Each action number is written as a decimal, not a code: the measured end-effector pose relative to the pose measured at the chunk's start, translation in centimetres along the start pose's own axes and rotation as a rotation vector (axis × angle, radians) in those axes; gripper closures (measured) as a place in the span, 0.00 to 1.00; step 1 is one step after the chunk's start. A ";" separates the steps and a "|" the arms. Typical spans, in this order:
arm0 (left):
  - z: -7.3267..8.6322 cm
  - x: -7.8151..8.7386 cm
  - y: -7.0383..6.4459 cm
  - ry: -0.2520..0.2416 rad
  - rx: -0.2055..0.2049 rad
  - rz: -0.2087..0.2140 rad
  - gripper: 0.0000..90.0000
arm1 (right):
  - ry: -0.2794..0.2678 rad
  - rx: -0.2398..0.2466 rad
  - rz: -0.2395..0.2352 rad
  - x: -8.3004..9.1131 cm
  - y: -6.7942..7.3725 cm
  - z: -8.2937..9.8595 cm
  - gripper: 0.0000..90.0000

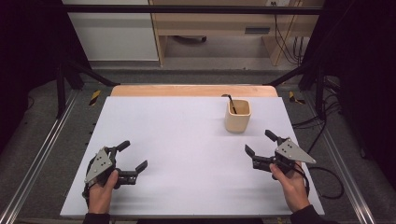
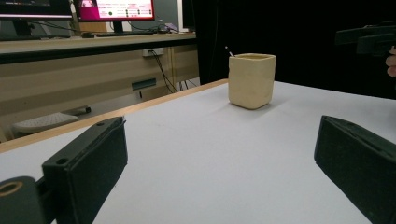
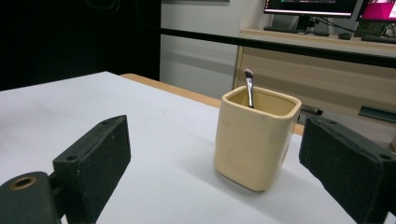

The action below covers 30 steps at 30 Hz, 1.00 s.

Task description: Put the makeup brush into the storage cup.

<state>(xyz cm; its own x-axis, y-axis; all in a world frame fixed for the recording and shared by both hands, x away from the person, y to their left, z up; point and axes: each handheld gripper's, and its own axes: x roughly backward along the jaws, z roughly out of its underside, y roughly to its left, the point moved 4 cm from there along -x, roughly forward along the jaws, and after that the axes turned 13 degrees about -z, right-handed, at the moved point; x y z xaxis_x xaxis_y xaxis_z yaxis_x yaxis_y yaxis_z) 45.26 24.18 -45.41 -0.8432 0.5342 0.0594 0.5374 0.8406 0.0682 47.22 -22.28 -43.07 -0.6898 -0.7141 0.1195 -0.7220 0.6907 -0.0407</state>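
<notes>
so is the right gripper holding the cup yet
No: in the high view the right gripper hangs open over the white table, apart from the cream cup with the brush in it.

Only the cream cup (image 1: 237, 116) near the far edge interrupts the white table (image 1: 187, 154).

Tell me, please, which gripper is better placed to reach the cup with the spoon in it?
The right gripper: it sits open, close beside the cup, which looms large between its jaws. The left gripper is far across the table.
</notes>
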 end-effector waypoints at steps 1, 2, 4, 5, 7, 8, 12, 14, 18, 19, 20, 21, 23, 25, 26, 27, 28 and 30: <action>0.0 0.0 0.0 0.000 0.000 0.000 0.03 | 0.001 0.003 0.000 0.0 0.0 0.1 0.10; 0.0 0.0 0.0 0.000 0.000 0.000 0.03 | 0.005 0.002 -0.001 0.0 0.1 0.2 0.10; 0.0 0.0 0.0 -0.002 0.002 0.000 0.03 | 0.008 0.010 -0.001 0.1 0.2 0.4 0.10; 0.0 0.0 0.0 -0.002 0.001 0.000 0.03 | 0.012 0.010 -0.003 0.1 0.2 0.5 0.10; 0.0 0.0 0.0 -0.002 0.002 0.000 0.03 | 0.011 0.011 -0.001 0.1 0.3 0.7 0.10; 0.0 0.0 0.0 -0.002 0.001 0.000 0.03 | 0.015 0.013 -0.002 0.2 0.4 0.9 0.10; 0.0 0.0 0.0 -0.003 0.001 -0.001 0.03 | 0.016 0.007 -0.001 0.5 0.6 1.3 0.10; 0.0 0.0 0.0 -0.005 0.003 -0.001 0.03 | 0.011 0.003 0.003 0.7 0.6 1.6 0.10; 0.0 0.0 -0.1 0.001 -0.004 0.000 0.03 | 0.006 0.000 0.010 1.2 0.5 1.9 0.09; 0.1 0.0 -0.1 0.002 -0.005 -0.001 0.03 | 0.004 -0.001 0.013 1.4 0.5 2.0 0.10; 0.1 0.0 -0.1 0.002 -0.005 -0.002 0.03 | 0.004 0.000 0.012 1.5 0.5 2.1 0.09; 0.1 0.0 -0.1 0.002 -0.005 -0.003 0.03 | 0.004 -0.005 0.013 1.6 0.5 2.1 0.10; 0.1 0.0 -0.1 0.000 -0.004 -0.005 0.03 | 0.000 -0.006 0.015 1.9 0.4 2.3 0.09; 0.0 0.0 0.0 -0.003 -0.004 -0.007 0.03 | 0.006 -0.006 0.010 2.0 0.5 2.4 0.10; 0.0 0.0 0.0 -0.004 -0.003 -0.007 0.03 | 0.006 -0.006 0.010 2.1 0.5 2.5 0.10; 0.0 0.0 0.0 -0.004 -0.003 -0.008 0.03 | 0.005 -0.005 0.010 2.1 0.5 2.5 0.10; 0.0 0.0 0.0 -0.004 -0.003 -0.008 0.03 | 0.002 -0.004 0.010 2.2 0.5 2.6 0.10; 0.0 0.0 0.0 -0.003 -0.004 -0.008 0.03 | 0.004 -0.005 0.009 2.2 0.5 2.7 0.10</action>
<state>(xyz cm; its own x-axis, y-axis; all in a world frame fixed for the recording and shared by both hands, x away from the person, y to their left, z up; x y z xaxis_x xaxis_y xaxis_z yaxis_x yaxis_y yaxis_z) 45.24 24.19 -45.45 -0.8474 0.5279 0.0559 0.5308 0.8444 0.0727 45.18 -23.83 -45.48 -0.6959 -0.7075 0.1230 -0.7156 0.6975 -0.0366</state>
